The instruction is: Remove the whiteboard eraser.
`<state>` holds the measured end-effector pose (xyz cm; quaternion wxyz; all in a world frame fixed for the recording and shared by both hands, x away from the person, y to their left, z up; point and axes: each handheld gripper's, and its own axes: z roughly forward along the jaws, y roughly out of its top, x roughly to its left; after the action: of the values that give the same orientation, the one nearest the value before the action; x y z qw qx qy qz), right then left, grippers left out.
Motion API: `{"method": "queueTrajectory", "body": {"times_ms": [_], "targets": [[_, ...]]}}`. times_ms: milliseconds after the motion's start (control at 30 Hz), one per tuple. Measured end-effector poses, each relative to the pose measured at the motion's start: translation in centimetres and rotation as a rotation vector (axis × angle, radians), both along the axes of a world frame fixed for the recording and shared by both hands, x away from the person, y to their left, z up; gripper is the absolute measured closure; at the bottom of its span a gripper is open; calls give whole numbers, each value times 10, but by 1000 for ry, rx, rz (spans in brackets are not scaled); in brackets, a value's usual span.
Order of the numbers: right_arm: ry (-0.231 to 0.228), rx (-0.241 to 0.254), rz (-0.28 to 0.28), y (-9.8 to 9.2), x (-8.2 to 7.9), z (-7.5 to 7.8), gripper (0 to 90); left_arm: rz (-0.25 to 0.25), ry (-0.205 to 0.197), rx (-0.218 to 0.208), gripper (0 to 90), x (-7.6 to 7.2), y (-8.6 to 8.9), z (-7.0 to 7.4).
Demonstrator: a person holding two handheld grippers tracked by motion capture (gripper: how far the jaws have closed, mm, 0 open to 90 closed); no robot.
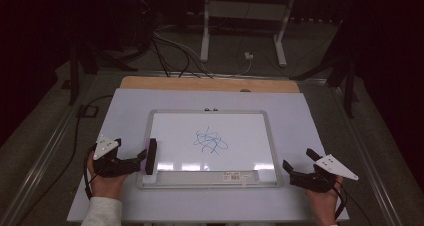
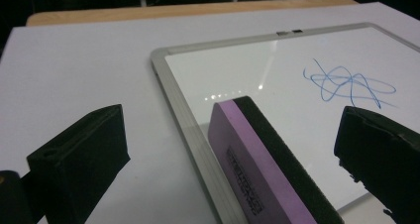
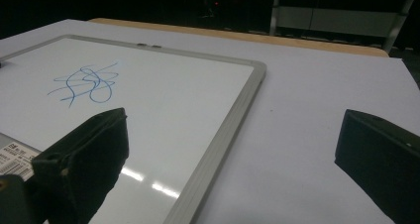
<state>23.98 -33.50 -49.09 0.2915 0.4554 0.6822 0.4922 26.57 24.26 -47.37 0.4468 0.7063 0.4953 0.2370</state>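
Bench spans the frame centre, carrying the whiteboard with a blue scribble at its middle. Eraser, purple with black felt, stands on edge at the whiteboard's left rim between the spread jaws of the left tool, released. Right tool, lower right, is likewise released and empty.

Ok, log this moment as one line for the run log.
left gripper: open around eraser, at whiteboard left edge | right gripper: open, empty | blue scribble: unerased
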Motion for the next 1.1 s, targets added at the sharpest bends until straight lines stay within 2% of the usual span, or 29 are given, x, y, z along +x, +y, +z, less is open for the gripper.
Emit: {"method": "queueTrajectory", "body": {"times_ms": [600,967,1100], "targets": [[3,-4,9,2,0,0,4,-34,73,19,15,-3,-7,-16],[5,-8,12,3,1,-1,4,-43,106,41,39,-5,-10,-20],[5,-9,12,4,1,-1,4,-42,116,19,45,-7,-7,-21]]}}
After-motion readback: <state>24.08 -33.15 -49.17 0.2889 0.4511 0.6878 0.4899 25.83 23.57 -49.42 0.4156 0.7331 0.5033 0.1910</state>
